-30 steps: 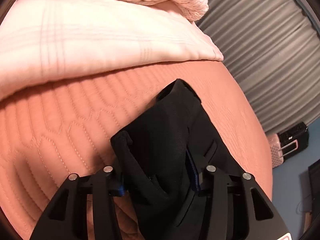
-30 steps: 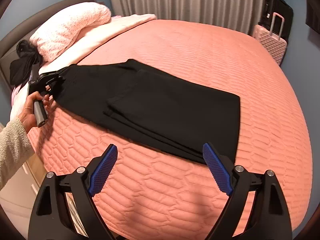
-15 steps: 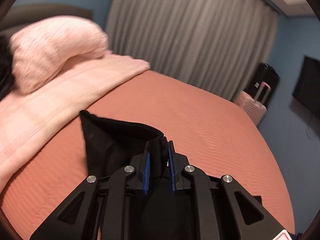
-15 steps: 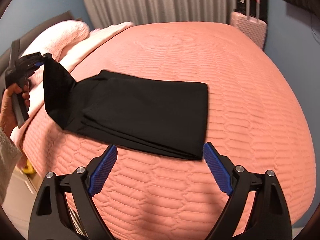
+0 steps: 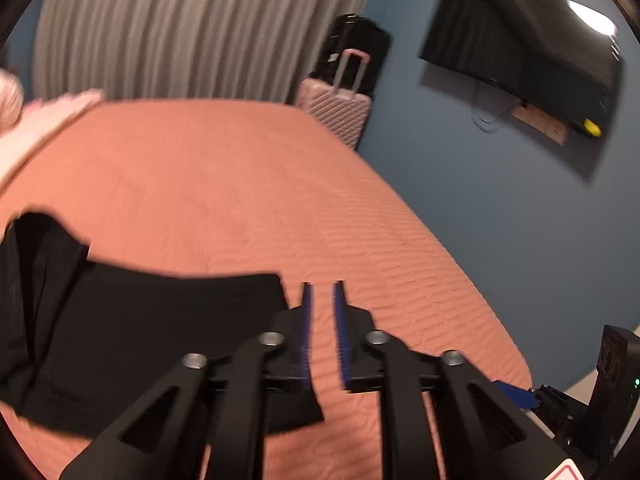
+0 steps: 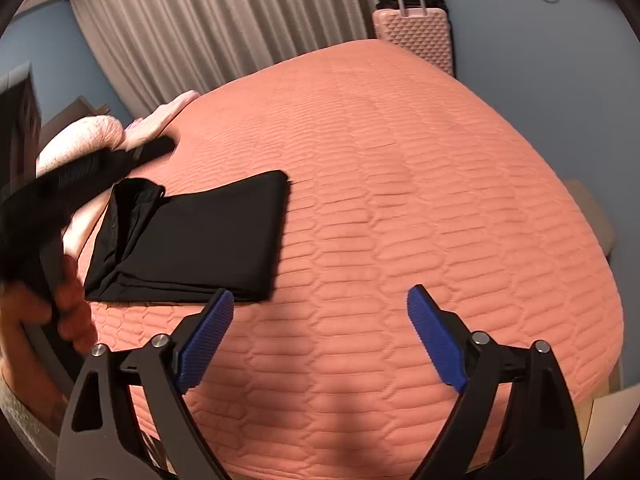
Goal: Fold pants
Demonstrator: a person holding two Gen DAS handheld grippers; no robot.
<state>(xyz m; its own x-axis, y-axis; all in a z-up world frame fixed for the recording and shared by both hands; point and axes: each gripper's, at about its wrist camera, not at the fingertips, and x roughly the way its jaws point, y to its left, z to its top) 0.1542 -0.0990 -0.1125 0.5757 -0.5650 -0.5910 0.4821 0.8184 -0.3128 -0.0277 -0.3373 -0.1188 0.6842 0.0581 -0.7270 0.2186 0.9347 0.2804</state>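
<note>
The black pants (image 6: 192,236) lie folded in a compact rectangle on the salmon quilted bed (image 6: 400,200), waistband end toward the pillows. In the left wrist view the pants (image 5: 140,340) lie low and to the left of my left gripper (image 5: 322,292). Its blue pads stand a narrow gap apart with nothing between them, above the bed. My right gripper (image 6: 320,312) is wide open and empty above the near part of the bed, to the right of the pants. The left gripper body (image 6: 80,172) shows blurred at the left of the right wrist view.
A pink pillow (image 6: 80,140) and a pale blanket lie at the head of the bed. A pink suitcase (image 6: 414,32) and a black one stand by the grey curtain. A TV (image 5: 520,64) hangs on the blue wall.
My left gripper carried the waistband end over onto the pants, let it go and swung right. The pants went from a long strip to a short folded rectangle. The right gripper stayed open.
</note>
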